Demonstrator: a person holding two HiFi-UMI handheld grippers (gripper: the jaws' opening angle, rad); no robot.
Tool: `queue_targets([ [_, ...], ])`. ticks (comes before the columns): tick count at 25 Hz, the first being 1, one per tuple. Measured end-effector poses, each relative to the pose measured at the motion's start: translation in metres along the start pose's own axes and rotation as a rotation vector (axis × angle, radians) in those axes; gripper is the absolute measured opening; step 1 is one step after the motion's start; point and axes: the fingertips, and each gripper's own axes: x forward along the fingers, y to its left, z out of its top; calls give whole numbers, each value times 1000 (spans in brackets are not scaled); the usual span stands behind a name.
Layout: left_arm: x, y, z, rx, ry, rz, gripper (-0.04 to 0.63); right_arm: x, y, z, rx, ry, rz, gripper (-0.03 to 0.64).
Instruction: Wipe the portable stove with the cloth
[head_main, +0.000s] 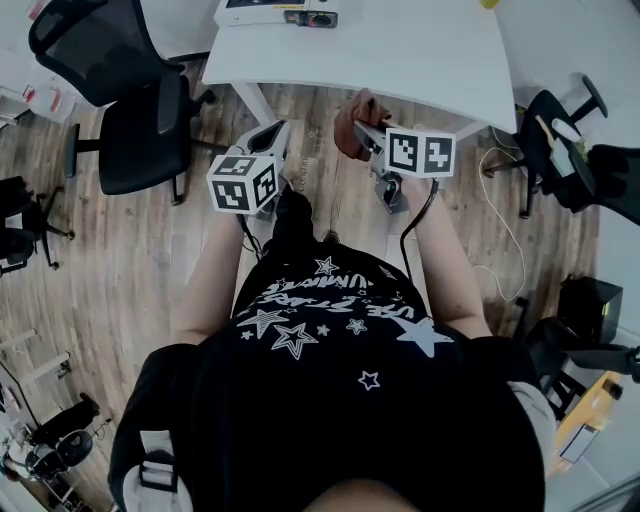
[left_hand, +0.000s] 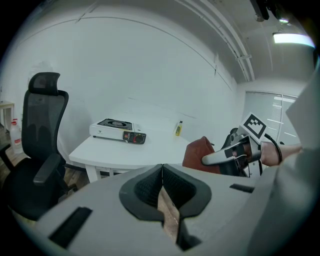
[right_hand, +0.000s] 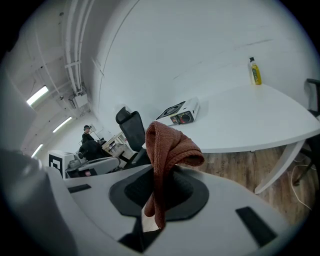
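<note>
The portable stove (head_main: 276, 12) sits at the far edge of the white table (head_main: 420, 60); the left gripper view shows the stove (left_hand: 119, 131) on the table's left part, and it appears as a small stove (right_hand: 180, 113) in the right gripper view. A rust-brown cloth (right_hand: 167, 147) hangs folded from my right gripper (right_hand: 156, 176), which is shut on it. From the head view this cloth (head_main: 352, 125) is held just short of the table's near edge by the right gripper (head_main: 368, 138). My left gripper (left_hand: 161, 170) is shut with nothing in it, level with the right one, as the head view's left gripper (head_main: 270, 135) shows.
A yellow bottle (right_hand: 255, 71) stands at the far side of the table. A black office chair (head_main: 130, 110) is to the left of the table, another chair (head_main: 560, 130) to the right. A cable (head_main: 505, 225) lies on the wooden floor.
</note>
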Motion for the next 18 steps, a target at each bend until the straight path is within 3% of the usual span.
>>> queue_targets([
  [6,-6,-10,-8,0,1,-2,9,-9,-15,-8,-32,-72,-98,55],
  [18,-11,-17,-15,-11,6,0,8,-11,-19,-26,-56,-69,-127,55],
])
